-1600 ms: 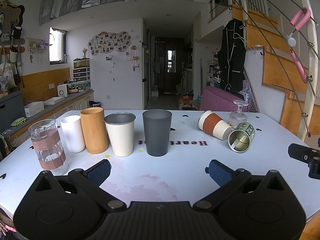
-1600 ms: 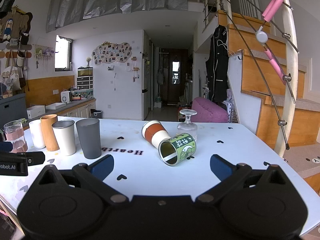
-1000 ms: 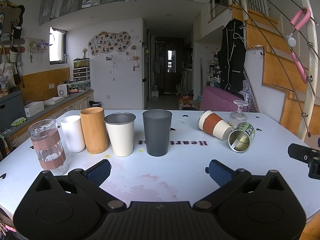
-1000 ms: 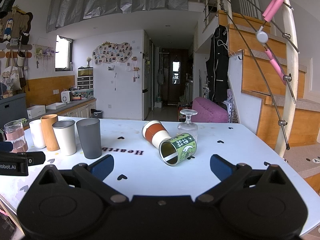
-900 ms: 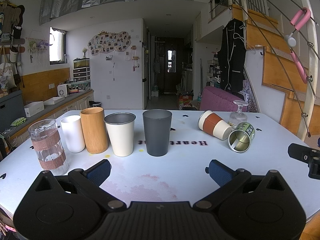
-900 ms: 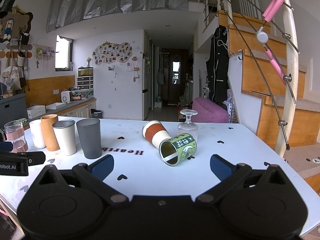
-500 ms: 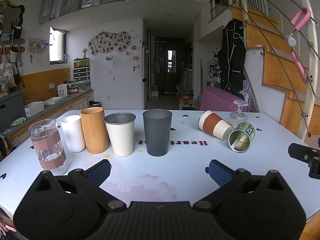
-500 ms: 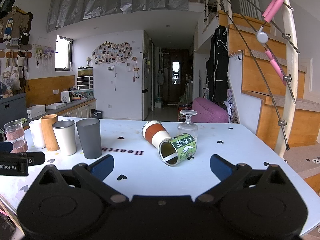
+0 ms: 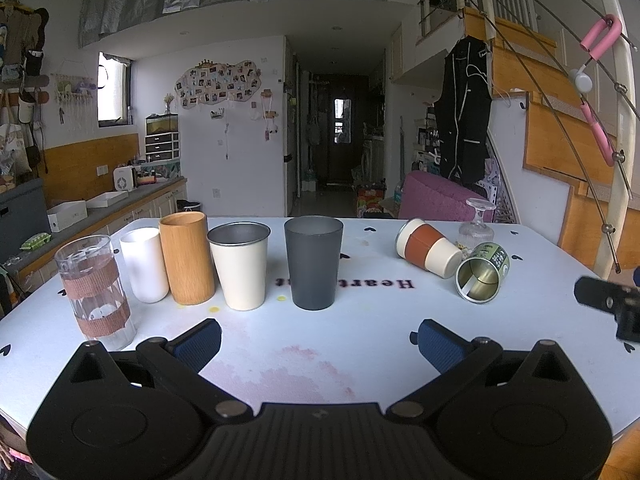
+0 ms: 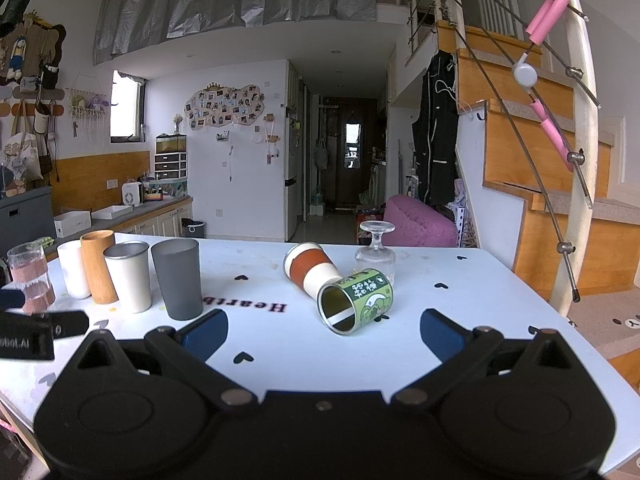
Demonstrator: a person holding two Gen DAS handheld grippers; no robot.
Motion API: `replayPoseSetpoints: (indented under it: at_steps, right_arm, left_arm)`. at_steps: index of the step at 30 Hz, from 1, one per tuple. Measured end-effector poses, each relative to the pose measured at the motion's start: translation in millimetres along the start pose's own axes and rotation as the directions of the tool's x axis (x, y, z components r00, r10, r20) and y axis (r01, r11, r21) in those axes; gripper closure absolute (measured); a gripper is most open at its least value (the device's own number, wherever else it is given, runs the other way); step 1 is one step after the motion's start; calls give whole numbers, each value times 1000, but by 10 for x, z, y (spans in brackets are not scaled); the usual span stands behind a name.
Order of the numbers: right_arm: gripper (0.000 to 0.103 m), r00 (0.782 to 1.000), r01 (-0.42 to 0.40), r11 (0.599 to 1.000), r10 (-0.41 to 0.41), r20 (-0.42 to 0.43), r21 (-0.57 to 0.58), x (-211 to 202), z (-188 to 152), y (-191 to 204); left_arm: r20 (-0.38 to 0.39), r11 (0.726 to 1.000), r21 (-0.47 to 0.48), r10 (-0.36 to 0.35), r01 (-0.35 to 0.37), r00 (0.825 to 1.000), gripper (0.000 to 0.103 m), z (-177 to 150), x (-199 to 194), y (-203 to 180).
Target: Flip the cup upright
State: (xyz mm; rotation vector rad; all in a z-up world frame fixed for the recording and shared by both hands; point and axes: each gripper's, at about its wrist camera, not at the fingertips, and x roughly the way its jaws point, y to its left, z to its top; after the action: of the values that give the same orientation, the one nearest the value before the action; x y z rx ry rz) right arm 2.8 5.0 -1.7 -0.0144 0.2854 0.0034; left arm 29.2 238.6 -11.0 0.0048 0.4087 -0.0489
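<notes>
Green cup (image 10: 355,300) lies on its side on the white surface (image 10: 460,320), its open mouth turned toward the right wrist camera, straight ahead of the right hand-held gripper (image 10: 323,330) and a little beyond its blue pads. Just behind it, touching or nearly so, an orange-and-cream cup (image 10: 310,270) also lies tipped over, and an upside-down stemmed glass (image 10: 375,254) stands close behind the two. The right hand-held gripper has its jaws spread wide with nothing between them. The left hand-held gripper (image 9: 316,338) is spread wide too and holds nothing; from its view the green cup (image 9: 482,278) sits off to the right. Ahead of it a row of upright cups stands side by side: a clear glass with brown bands (image 9: 96,290), a white cup (image 9: 144,264), a wooden cup (image 9: 186,258), a cream cup with a metal rim (image 9: 240,266) and a dark grey cup (image 9: 313,262).
</notes>
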Motion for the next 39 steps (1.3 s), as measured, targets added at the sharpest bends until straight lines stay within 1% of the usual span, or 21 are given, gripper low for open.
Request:
replayPoseSetpoints:
  at_steps: [3,8,16,20,24,25,28,31,34,35,37,39]
  right_arm:
    - [0,1000,-6,1000,6,1,25,76,39,1]
    - [0,1000,4,999,-4,-15,54,371,179,-86]
    - [0,992,71,981,-51,-116,180,1099,384,-386]
    - [0,982,102,951,-50,-180,291,1488,480,-529]
    - [1,965,153,892,-43,-257,425,1886,519,-648]
    - [4,959,179,863,-46,-279,472,2001,514,-687]
    - [5,945,235,790,-48,-325,567,2250,467,-740]
    - [8,925,284,729,-37,-378,623,2485,411,-764]
    - [8,897,351,635,-17,-443,688,2691,311,-810]
    - [8,890,368,612,-14,-455,700,2718,281,-822]
    - [8,874,406,566,-13,-485,718,2778,219,-819]
    - [8,869,418,536,2,-495,734,2825,172,-825]
  left_arm:
    - [-1,1000,-1,-1,1,1000,0,-20,-7,-12]
    - [-3,1000,-2,-4,4,1000,0,19,36,19]
    - [7,1000,3,8,-8,1000,0,-76,57,104]
    - [-3,1000,-4,6,-6,1000,0,-97,80,137]
    - [-5,1000,-14,12,-12,1000,0,-112,91,198]
    - [-6,1000,-17,14,-15,1000,0,-114,95,212]
    - [-9,999,-24,21,-21,1000,0,-126,96,259]
    - [-11,999,-26,28,-29,1000,0,-138,96,294]
    - [-13,999,-31,36,-37,999,0,-141,97,322]
    - [-14,999,-32,38,-39,999,0,-138,98,333]
    - [-16,999,-36,41,-41,999,0,-141,102,354]
    - [-19,998,-39,42,-43,999,0,-147,109,372]
